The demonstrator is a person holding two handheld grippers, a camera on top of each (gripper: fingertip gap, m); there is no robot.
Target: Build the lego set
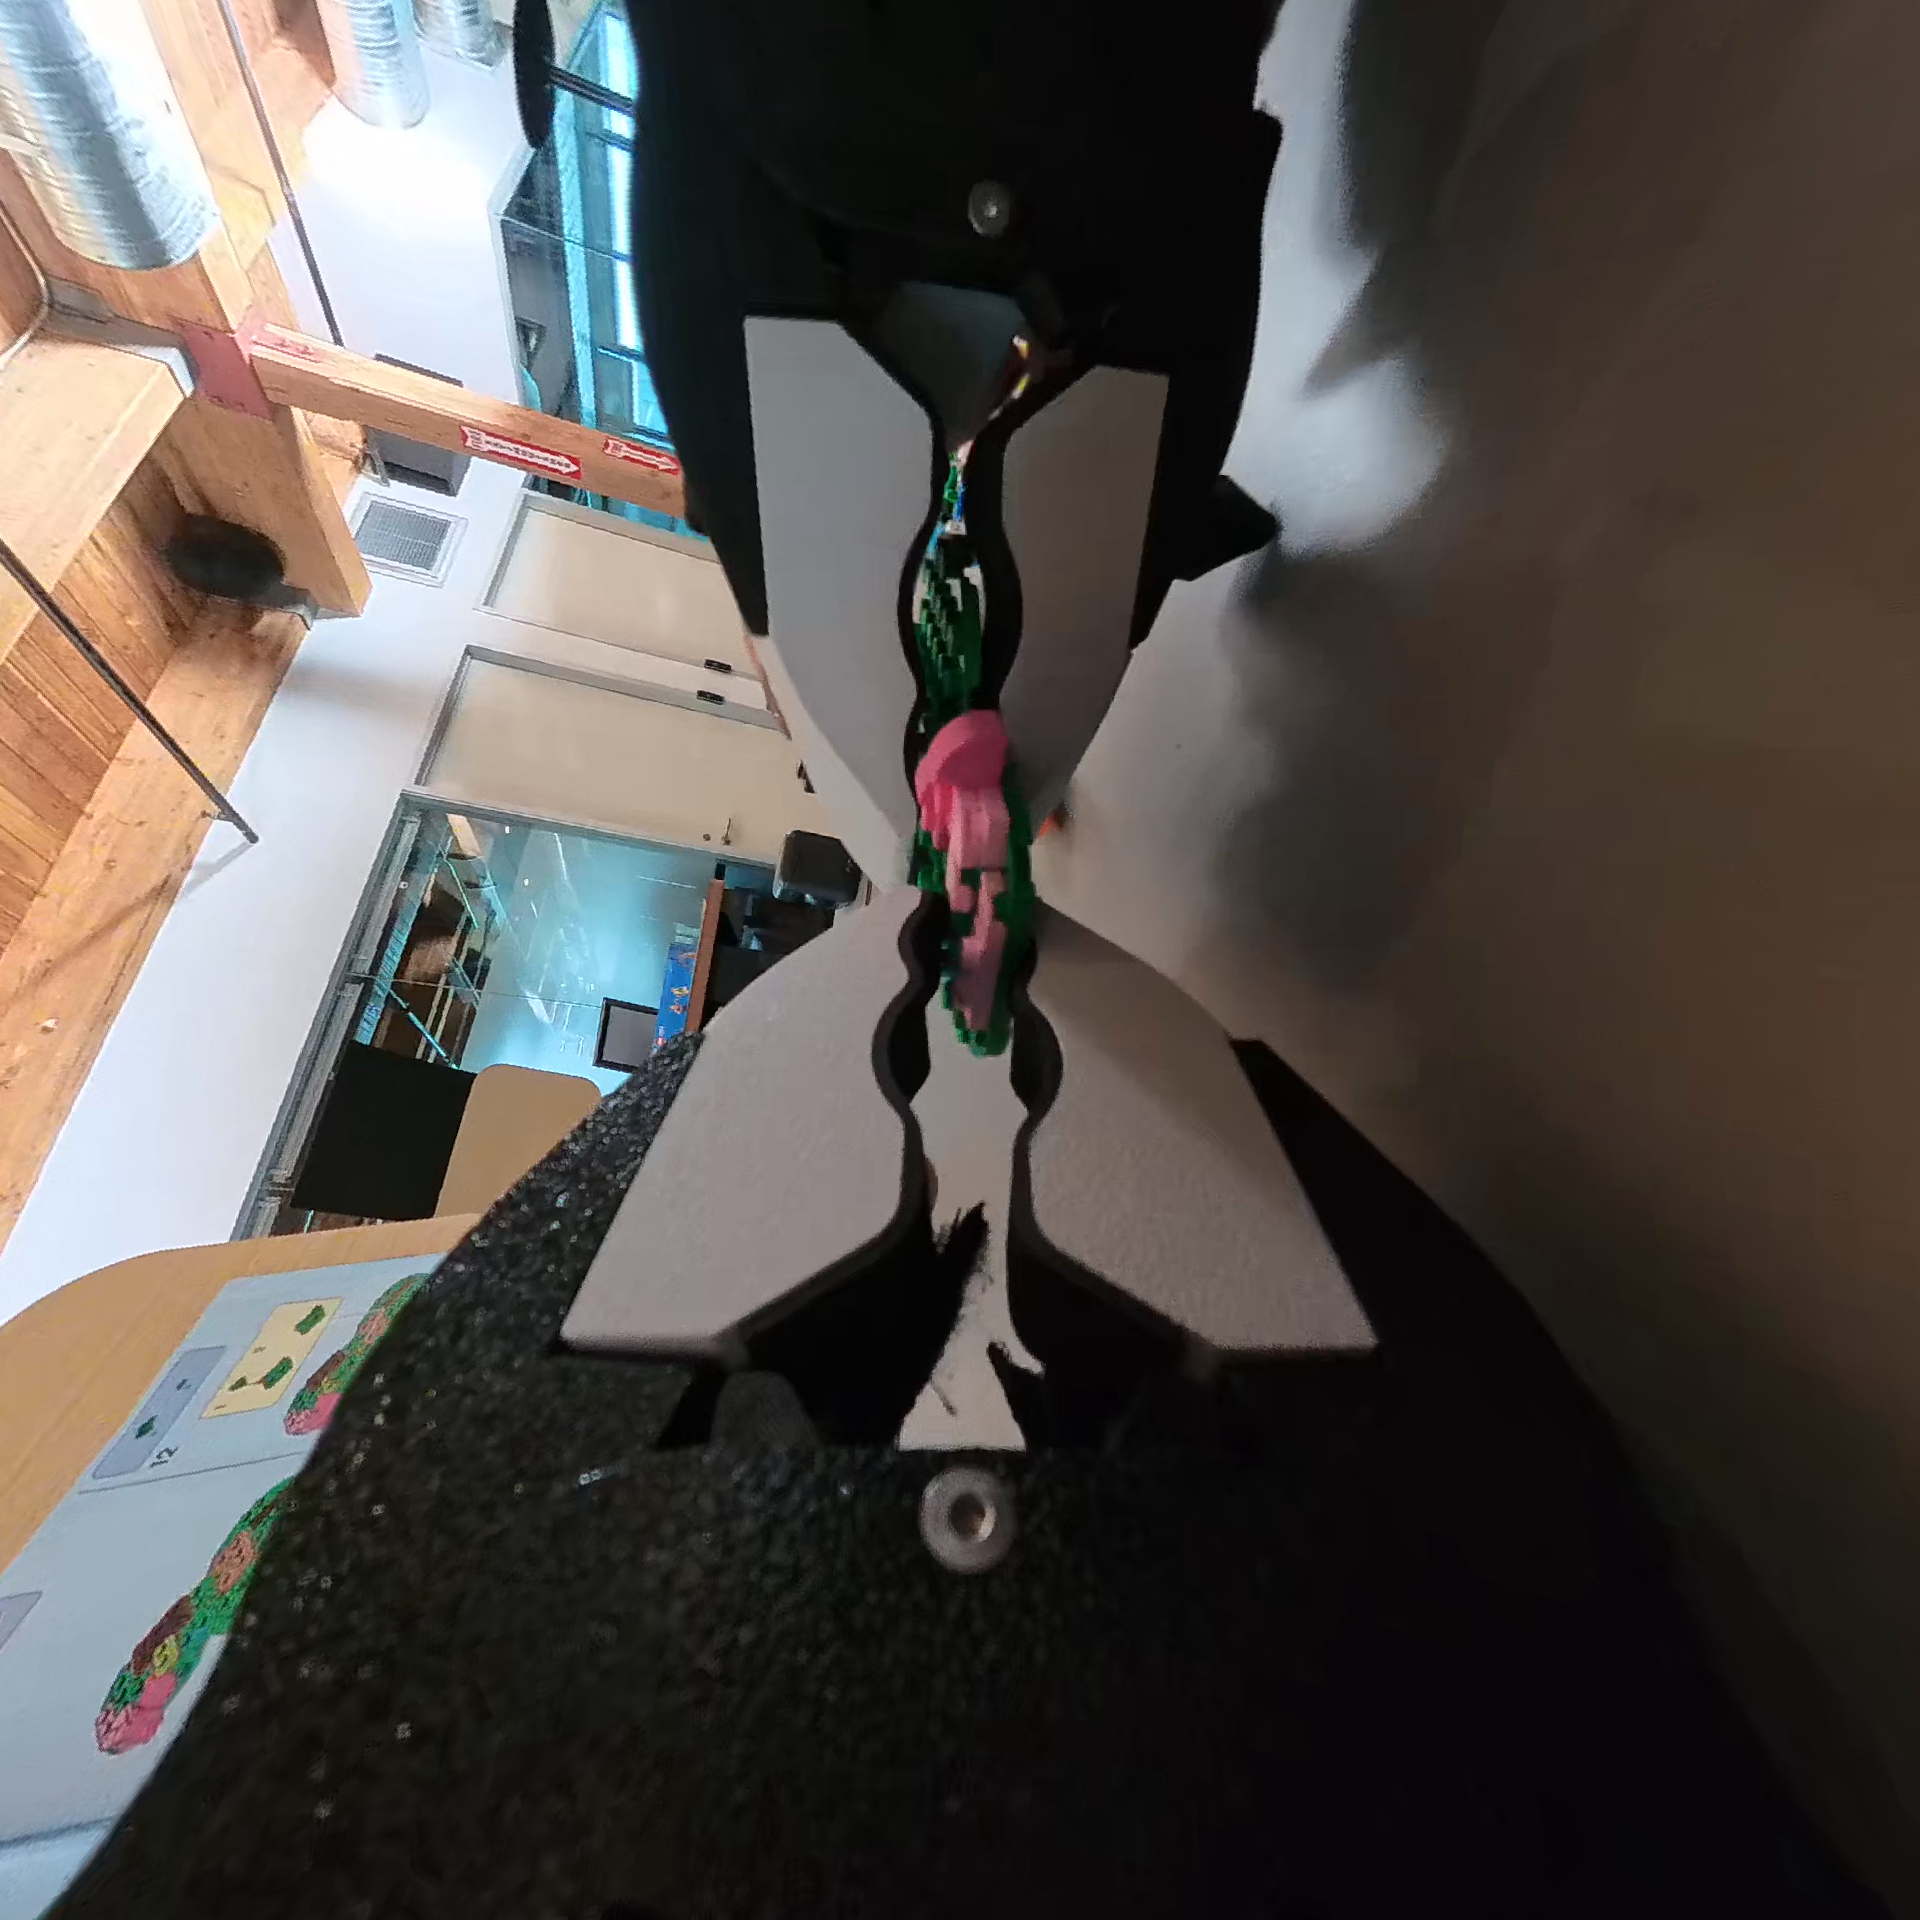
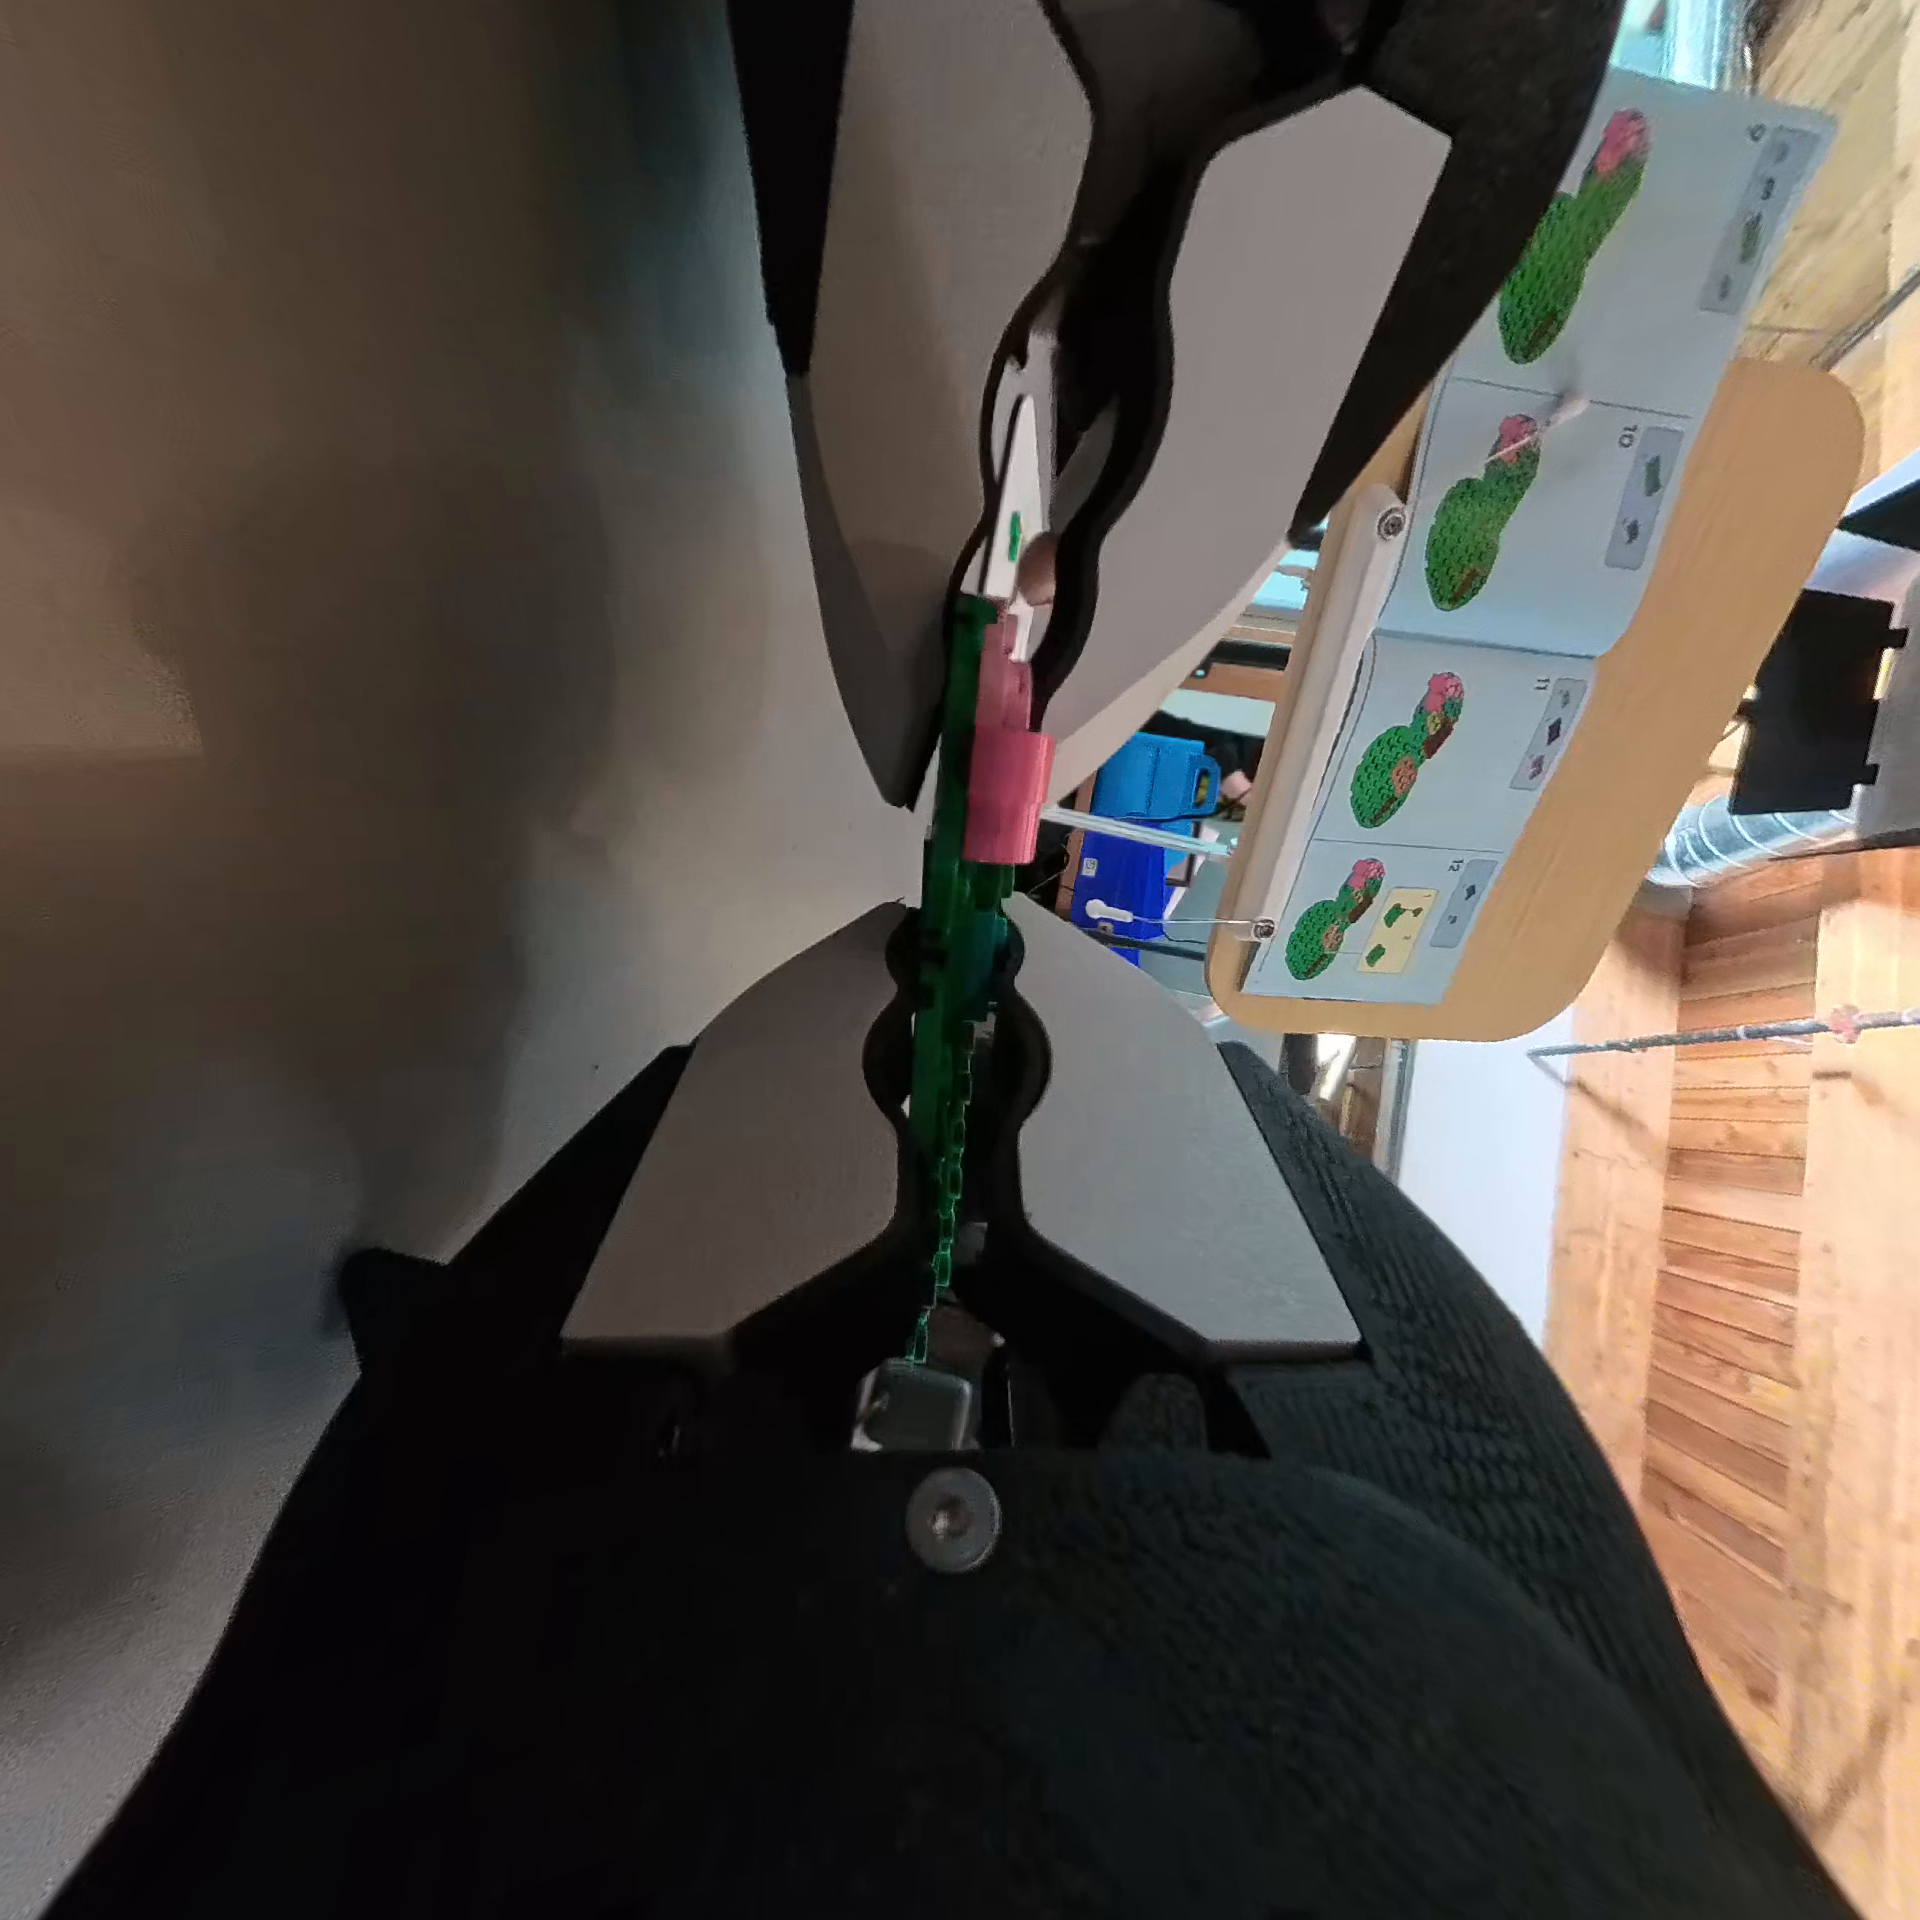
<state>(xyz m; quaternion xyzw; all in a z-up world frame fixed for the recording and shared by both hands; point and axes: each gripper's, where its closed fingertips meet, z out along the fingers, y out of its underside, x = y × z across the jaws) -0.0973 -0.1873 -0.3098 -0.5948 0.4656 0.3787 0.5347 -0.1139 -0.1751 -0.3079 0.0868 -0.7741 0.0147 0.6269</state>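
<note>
A green Lego plate (image 1: 1023, 868) with pink bricks (image 1: 961, 769) on it is held in the air between my two grippers, which face each other tip to tip. My left gripper (image 1: 977, 935) is shut on the plate's pink end. My right gripper (image 1: 971, 842) comes in from the top of the left wrist view. In the right wrist view the plate (image 2: 951, 1039) is edge-on and runs deep between the fingers of my right gripper (image 2: 956, 925), which is shut on it. The pink bricks (image 2: 1003, 800) stick out sideways near my left gripper (image 2: 982, 774).
An open instruction booklet (image 2: 1507, 623) lies on a light wooden board (image 2: 1704, 727); it also shows in the left wrist view (image 1: 208, 1455). A pale table surface (image 2: 312, 623) is beside the grippers. Wooden beams, glass walls and a blue bin (image 2: 1153, 790) are in the background. Both grippers' tips are close together, under 4 cm apart.
</note>
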